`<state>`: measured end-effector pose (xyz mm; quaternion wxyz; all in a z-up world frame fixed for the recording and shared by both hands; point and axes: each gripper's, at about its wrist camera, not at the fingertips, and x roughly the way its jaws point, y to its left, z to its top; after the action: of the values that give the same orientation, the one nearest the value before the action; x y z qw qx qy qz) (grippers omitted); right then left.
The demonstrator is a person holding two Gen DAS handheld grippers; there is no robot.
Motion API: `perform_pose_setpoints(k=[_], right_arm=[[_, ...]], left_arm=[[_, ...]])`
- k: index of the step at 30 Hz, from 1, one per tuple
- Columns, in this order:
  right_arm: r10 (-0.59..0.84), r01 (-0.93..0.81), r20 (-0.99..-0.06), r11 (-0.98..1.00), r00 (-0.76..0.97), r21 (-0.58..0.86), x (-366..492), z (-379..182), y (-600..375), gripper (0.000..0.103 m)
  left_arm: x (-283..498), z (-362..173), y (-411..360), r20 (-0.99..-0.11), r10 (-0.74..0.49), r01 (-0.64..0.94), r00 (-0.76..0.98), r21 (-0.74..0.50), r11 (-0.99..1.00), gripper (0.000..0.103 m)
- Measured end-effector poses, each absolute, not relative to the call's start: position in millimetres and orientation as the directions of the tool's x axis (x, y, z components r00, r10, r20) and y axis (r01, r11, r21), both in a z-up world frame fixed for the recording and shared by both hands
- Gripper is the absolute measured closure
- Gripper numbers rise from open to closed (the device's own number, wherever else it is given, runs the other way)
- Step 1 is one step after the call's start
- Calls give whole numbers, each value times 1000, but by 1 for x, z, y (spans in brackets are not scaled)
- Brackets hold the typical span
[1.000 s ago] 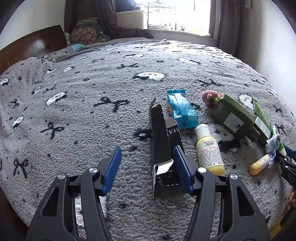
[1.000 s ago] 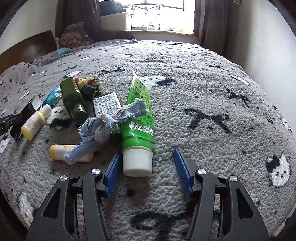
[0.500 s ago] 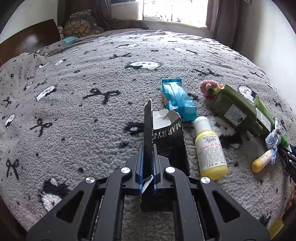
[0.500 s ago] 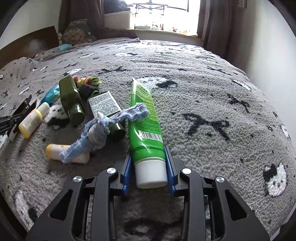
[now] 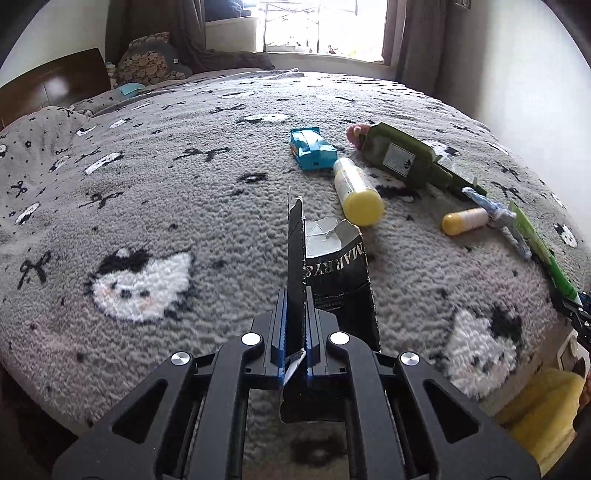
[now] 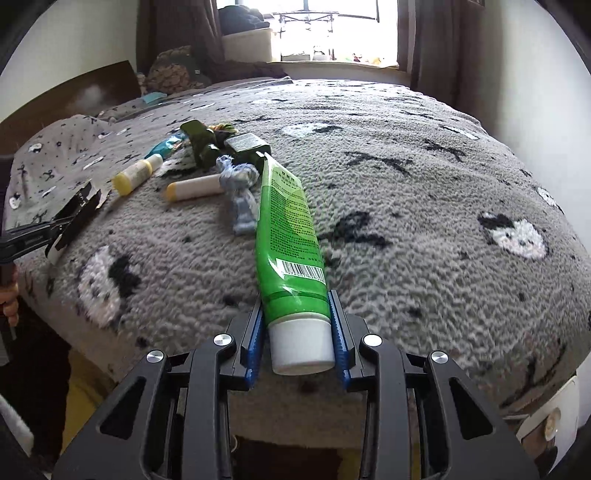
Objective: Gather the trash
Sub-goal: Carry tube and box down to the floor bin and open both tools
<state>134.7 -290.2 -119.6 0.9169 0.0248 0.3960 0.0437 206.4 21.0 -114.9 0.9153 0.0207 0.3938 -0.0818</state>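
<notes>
My left gripper [image 5: 295,328] is shut on a flattened black cardboard box [image 5: 338,280] and holds it above the grey bedspread [image 5: 166,206]. My right gripper [image 6: 297,328] is shut on a green tube [image 6: 288,229] near its white cap, lifted over the bed's edge. On the bed lie a blue wrapper [image 5: 312,149], a yellow bottle [image 5: 356,188], a small yellow tube [image 5: 465,220], a dark green bottle [image 5: 402,158] and a blue-white rag [image 6: 238,192]. The left gripper with the box also shows in the right wrist view [image 6: 70,221].
The bedspread [image 6: 424,221] has cat and bow patterns. A wooden headboard [image 5: 48,85] and pillows [image 5: 147,62] are at the far left. A window [image 5: 317,22] with curtains is at the back. Yellow floor [image 5: 535,406] shows below the bed's edge.
Both grippers closed on their items a second ago, then pulled back toward the bed's near edge, lifting the box and the tube. The rag slid off the tube.
</notes>
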Motion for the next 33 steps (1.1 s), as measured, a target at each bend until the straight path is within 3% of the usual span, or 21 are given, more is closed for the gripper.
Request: perform_pose_setpoints(k=[17,33], right_arm=[[304,-194,-749,953,589,235,61,-156,-236,71],[385,-249,-769,922,510,297,48,-172,-208,72]], left_arm=[[90,-142,6,-713,-235,249,661,-87,965,97],[47,-216,-16,-825,-319,319,467,-179,931,98]])
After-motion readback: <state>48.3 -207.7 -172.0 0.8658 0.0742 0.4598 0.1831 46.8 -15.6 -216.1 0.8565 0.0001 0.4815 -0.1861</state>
